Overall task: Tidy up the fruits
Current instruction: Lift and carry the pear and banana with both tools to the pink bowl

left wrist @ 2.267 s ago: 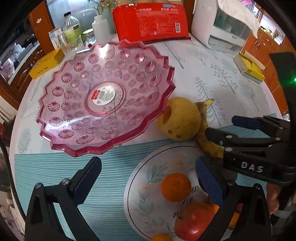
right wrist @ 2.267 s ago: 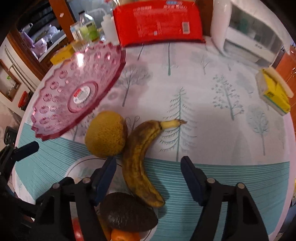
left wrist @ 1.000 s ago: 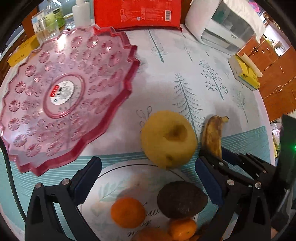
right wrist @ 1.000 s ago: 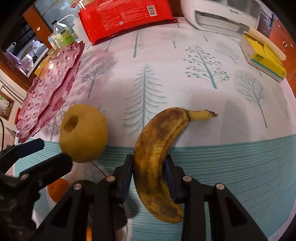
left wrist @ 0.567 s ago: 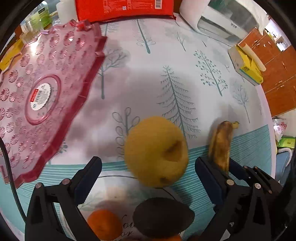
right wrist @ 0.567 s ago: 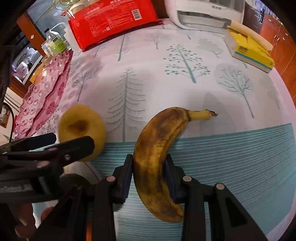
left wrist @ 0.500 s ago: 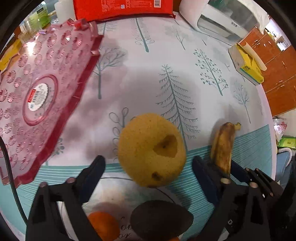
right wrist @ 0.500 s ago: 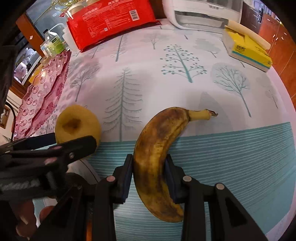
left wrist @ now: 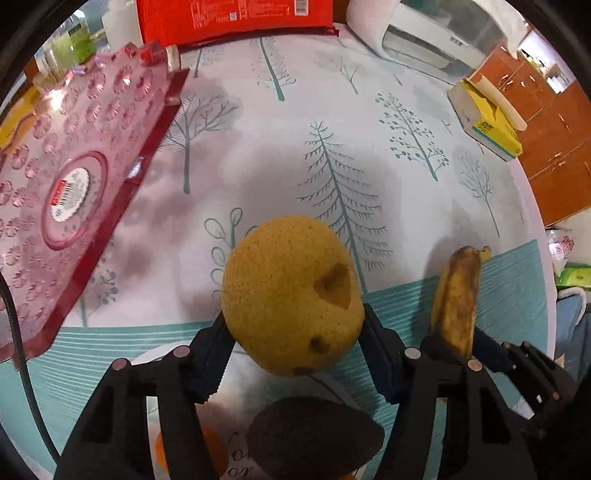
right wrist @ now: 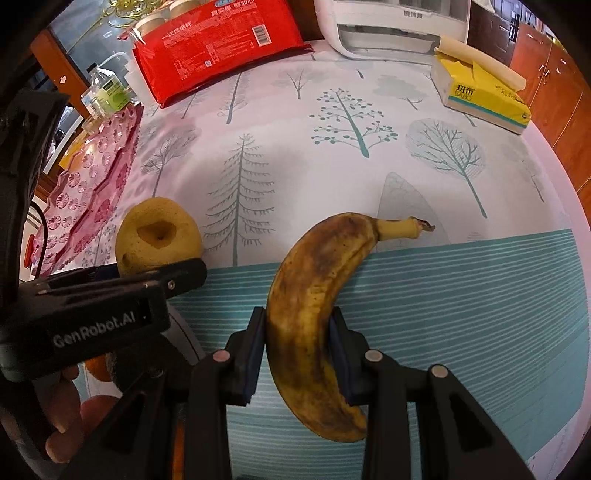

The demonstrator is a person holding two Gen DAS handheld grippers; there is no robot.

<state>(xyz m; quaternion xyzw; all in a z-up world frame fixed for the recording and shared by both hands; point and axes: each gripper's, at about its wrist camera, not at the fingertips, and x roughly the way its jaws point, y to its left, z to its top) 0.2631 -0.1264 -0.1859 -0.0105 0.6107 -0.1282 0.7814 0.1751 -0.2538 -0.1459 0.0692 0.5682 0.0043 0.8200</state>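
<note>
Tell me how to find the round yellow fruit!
Find the big pink plate on the tree-patterned tablecloth. Beside it, the round yellow fruit sits between the left gripper fingers. It's speckled with a dimple, unlike the long brown-spotted banana.

A tabletop (right wrist: 424, 177), under a cloth printed with trees and teal stripes, is carrying a pink cut-pattern tray (left wrist: 70, 177) at its left. A red packet (right wrist: 218, 44) and a white appliance (right wrist: 391, 26) are sitting along the far edge, a yellow tissue box (right wrist: 480, 96) is lying at right, and a white printed plate (left wrist: 236, 402) is sitting nearest.
</note>
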